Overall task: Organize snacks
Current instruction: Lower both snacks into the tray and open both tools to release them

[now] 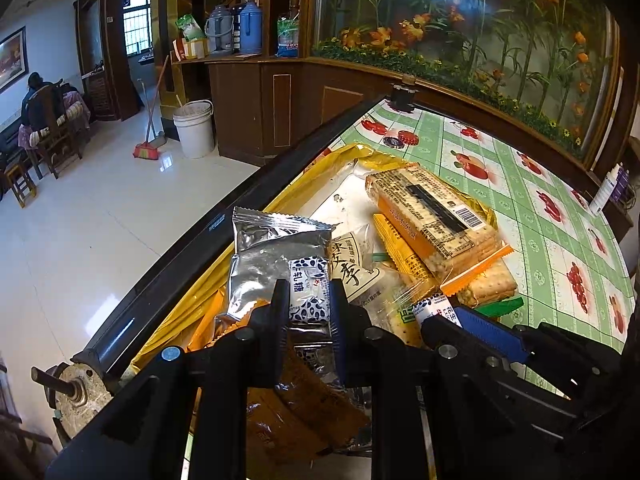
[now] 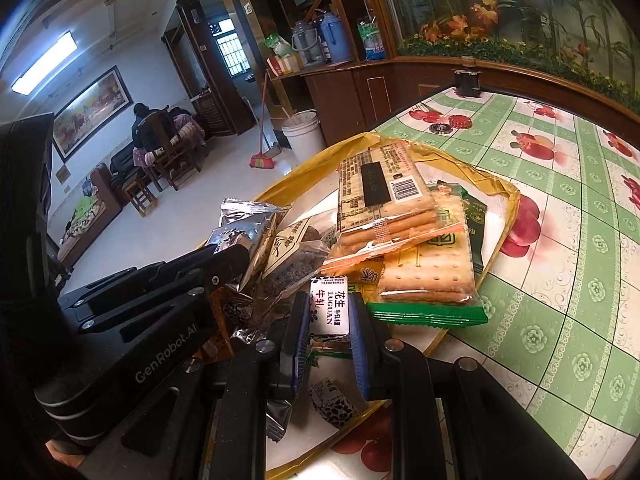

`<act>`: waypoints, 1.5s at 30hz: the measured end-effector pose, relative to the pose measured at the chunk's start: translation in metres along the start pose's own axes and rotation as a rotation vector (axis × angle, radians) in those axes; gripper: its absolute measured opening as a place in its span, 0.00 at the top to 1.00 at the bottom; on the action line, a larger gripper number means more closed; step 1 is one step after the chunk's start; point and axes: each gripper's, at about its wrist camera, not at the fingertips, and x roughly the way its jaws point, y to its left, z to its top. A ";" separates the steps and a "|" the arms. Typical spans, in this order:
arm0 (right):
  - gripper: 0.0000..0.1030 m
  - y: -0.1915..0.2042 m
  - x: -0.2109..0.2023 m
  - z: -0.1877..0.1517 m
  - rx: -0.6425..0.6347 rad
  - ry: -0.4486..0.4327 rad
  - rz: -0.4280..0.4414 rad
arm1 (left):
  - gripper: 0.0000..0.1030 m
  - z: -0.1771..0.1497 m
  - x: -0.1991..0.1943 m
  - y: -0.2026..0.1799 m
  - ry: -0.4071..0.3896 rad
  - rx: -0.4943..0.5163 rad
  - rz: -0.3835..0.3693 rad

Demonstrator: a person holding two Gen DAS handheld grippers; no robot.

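The left hand-held gripper (image 1: 309,308) is clenched on a small white candy (image 1: 309,292) with dark seed print, pinched between its two fingers just above the pile of snacks. The right hand-held gripper (image 2: 330,320) is likewise clenched on a second white candy (image 2: 329,305), printed with red and black lettering, held upright between its blue-padded fingers (image 2: 363,344).

Both candies hang over a round tray (image 2: 505,216) with a gold rim, which sits on the table (image 2: 560,280) under a green checked cloth with fruit pictures. On the tray's far side lies a clear cracker pack (image 2: 380,196) with a barcode label, resting on another cracker pack (image 2: 430,272) with a green edge. To the left of these are a silver pouch (image 1: 266,264) and a clear pack with brush-style lettering (image 1: 354,268). An orange pack (image 1: 404,256) lies between that pack and the crackers. One more seed-print candy (image 2: 334,402) lies on the tray's near side, below the right gripper.

The two grippers sit close beside each other, the left one nearer the table's left edge.
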 end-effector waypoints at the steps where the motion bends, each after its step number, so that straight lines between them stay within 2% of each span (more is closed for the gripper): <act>1: 0.81 0.000 0.000 0.001 0.000 -0.001 -0.002 | 0.84 0.000 0.001 0.000 0.001 0.001 0.000; 24: 0.81 -0.007 0.016 0.006 0.019 -0.003 -0.010 | 0.84 0.009 0.014 -0.006 -0.026 0.026 0.040; 35: 0.80 -0.015 0.019 -0.001 0.040 0.014 -0.016 | 0.84 0.007 0.010 -0.008 -0.035 0.031 0.044; 41: 0.76 -0.016 0.016 -0.002 0.042 0.018 -0.013 | 0.84 0.004 0.007 -0.008 -0.031 0.034 0.046; 44: 0.63 -0.016 0.012 -0.003 0.045 0.016 -0.008 | 0.84 0.001 0.004 -0.008 -0.026 0.025 0.041; 45: 0.63 -0.016 0.010 -0.004 0.045 0.012 -0.008 | 0.84 0.000 0.003 -0.008 -0.024 0.024 0.036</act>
